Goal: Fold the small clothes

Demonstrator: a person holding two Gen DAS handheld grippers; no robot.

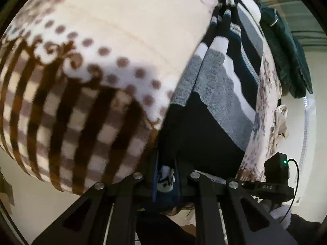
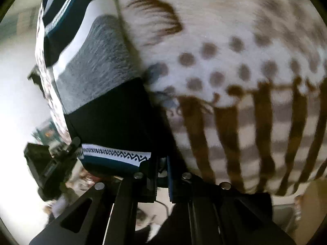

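A striped garment [image 1: 214,94] is pinched by the left gripper [image 1: 166,180] and the right gripper [image 2: 162,175] — both nearly closed — over a patterned blanket [image 1: 102,47].

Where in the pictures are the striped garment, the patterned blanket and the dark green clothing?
striped garment [image 1: 216,94], left wrist view, on its grey band.
patterned blanket [image 2: 235,65], right wrist view, on its dotted white part.
dark green clothing [image 1: 290,57], left wrist view, on its middle.

Striped garment [image 1: 214,94] apparently between pads.
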